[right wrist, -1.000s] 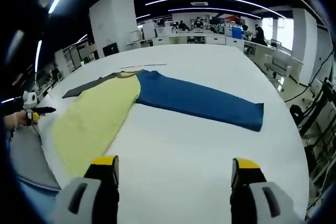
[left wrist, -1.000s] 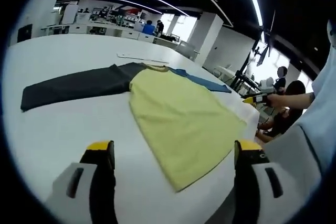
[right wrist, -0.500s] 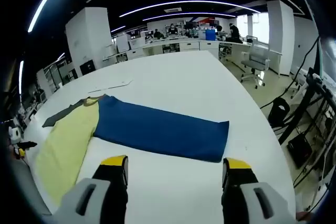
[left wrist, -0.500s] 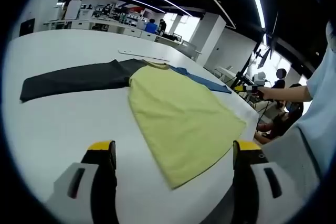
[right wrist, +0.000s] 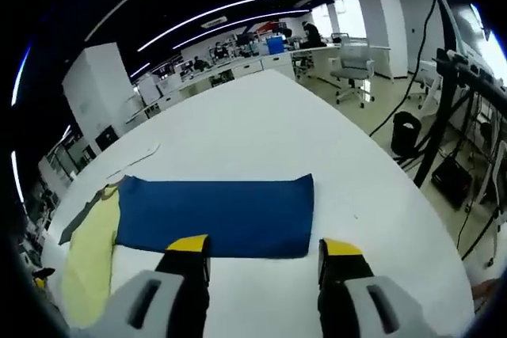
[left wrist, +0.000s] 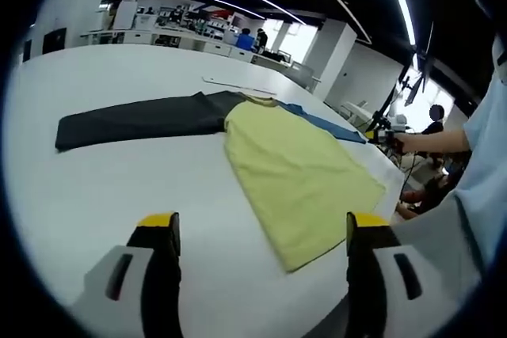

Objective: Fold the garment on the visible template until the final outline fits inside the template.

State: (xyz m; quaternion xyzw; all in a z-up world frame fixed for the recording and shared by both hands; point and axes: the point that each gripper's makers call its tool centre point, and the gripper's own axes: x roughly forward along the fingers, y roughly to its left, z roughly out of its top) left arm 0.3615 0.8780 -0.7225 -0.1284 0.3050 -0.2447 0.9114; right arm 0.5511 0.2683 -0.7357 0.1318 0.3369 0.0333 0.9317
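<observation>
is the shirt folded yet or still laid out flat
Spread flat, not folded: the yellow-bodied shirt lies open on the white table, dark grey sleeve stretched one way and blue sleeve the other.

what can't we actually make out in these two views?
- Template outline: the garment lies on a plain white table; no outline can be made out in the left gripper view, and the thin pale strip beyond the collar is too small to identify.
- Blue sleeve: in the right gripper view its near edge is cut by the right tool.
- Dark sleeve: its cuff detail is too small.
</observation>
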